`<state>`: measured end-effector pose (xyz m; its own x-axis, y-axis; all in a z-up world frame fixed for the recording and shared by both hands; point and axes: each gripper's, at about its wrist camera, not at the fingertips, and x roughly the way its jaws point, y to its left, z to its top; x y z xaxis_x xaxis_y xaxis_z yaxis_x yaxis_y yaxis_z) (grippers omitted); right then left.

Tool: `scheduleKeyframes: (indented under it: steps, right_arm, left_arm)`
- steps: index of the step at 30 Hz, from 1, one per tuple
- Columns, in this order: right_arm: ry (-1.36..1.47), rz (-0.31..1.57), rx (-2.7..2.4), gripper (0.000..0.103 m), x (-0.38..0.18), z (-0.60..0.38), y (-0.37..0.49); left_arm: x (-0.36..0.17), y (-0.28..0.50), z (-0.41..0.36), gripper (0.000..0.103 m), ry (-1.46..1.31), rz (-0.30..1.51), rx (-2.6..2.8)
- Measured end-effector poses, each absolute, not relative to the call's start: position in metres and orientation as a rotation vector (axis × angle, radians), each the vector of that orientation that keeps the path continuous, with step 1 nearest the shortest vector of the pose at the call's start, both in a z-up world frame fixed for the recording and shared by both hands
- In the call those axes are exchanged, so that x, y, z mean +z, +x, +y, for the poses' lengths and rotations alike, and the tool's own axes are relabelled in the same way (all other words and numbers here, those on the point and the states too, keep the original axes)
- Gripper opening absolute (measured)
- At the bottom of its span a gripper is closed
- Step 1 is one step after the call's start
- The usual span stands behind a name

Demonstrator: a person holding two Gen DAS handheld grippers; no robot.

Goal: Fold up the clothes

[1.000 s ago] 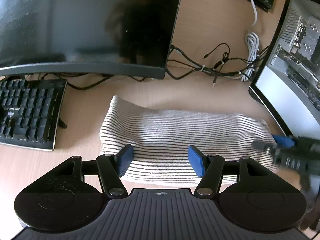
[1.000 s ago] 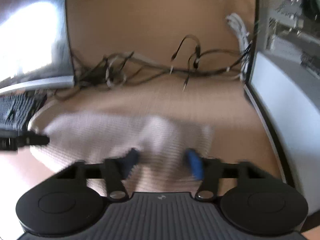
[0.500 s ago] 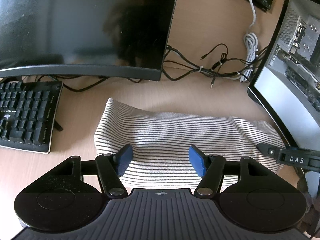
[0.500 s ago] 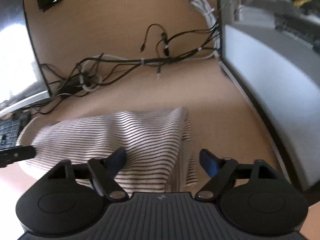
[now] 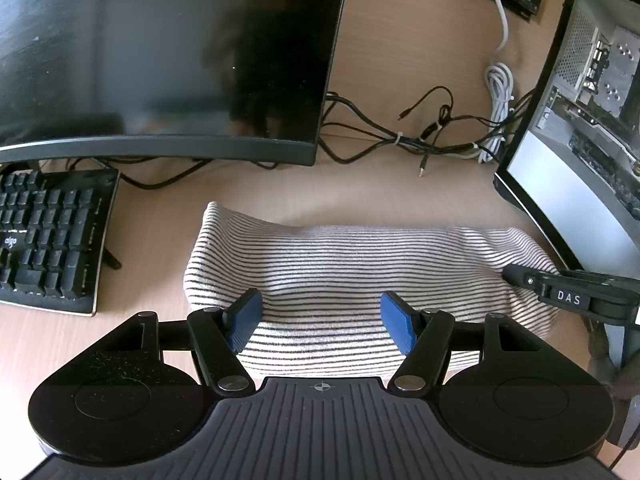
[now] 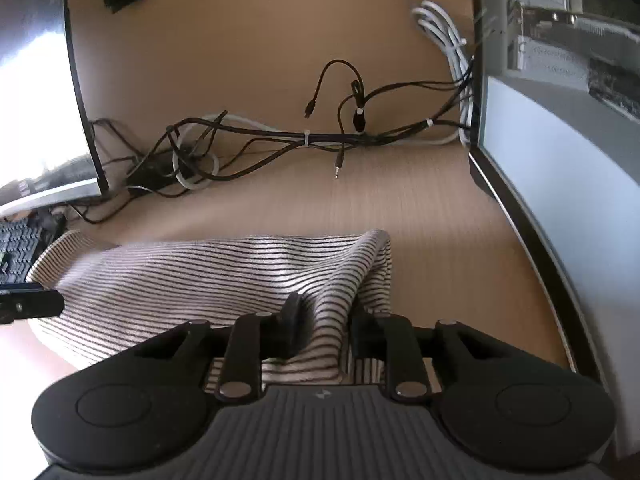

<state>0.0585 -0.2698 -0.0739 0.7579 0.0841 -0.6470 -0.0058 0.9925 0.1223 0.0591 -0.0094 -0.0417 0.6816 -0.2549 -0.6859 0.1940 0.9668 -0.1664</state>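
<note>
1. Striped garment (image 5: 360,264) lies folded in a long band on the wooden worktop (image 5: 380,196), between the keyboard (image 5: 48,240) and the computer case (image 5: 580,120).
2. Left tongs (image 5: 322,318) hover over its near edge, jaws apart, pressing nothing.
3. Right tongs (image 6: 324,320) have just been closing (fabric bunched between them) and pinch the garment's right end.

The striped garment's (image 6: 192,276) near edge lies hidden under the right gripper's (image 6: 322,320) body, and the fold pinched between its jaws covers the pads. In the left wrist view, the keyboard (image 5: 48,236) is cut off at the left edge, the monitor (image 5: 160,48) at the top, and the computer case (image 5: 592,92) at the right. The keyboard's small logo is too tiny to read surely.
</note>
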Motion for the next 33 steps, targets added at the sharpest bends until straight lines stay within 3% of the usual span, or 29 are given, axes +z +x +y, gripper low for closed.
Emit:
scheduleKeyframes:
  steps: [2, 3, 7, 11, 14, 16, 17, 21, 33]
  right_arm:
    - [0.107, 0.718, 0.040, 0.032, -0.072, -0.268, 0.061]
    - [0.098, 0.715, 0.029, 0.041, -0.070, -0.267, 0.060]
    - [0.097, 0.692, 0.010, 0.060, -0.063, -0.267, 0.053]
    - [0.100, 0.670, 0.004, 0.077, -0.057, -0.261, 0.036]
    - [0.130, 0.665, 0.017, 0.087, -0.051, -0.249, 0.015]
    - [0.149, 0.670, 0.035, 0.093, -0.049, -0.238, -0.001]
    - [0.154, 0.669, 0.041, 0.101, -0.048, -0.231, -0.009]
    - [0.167, 0.669, 0.050, 0.103, -0.042, -0.202, -0.043]
    - [0.188, 0.588, -0.059, 0.103, -0.028, -0.167, -0.127]
  left_arm:
    - [-0.042, 0.061, -0.010, 0.070, -0.082, 0.781, -0.249]
    - [-0.043, 0.062, -0.010, 0.070, -0.083, 0.781, -0.246]
    - [-0.042, 0.060, -0.009, 0.074, -0.100, 0.782, -0.238]
    - [-0.040, 0.049, -0.006, 0.083, -0.119, 0.778, -0.241]
    - [-0.038, 0.035, -0.002, 0.094, -0.128, 0.782, -0.231]
    - [-0.038, 0.022, 0.004, 0.095, -0.129, 0.787, -0.216]
    - [-0.038, 0.015, 0.006, 0.097, -0.127, 0.792, -0.207]
    - [-0.036, -0.012, 0.011, 0.103, -0.085, 0.780, -0.155]
    - [-0.026, -0.084, 0.017, 0.103, 0.028, 0.713, -0.139]
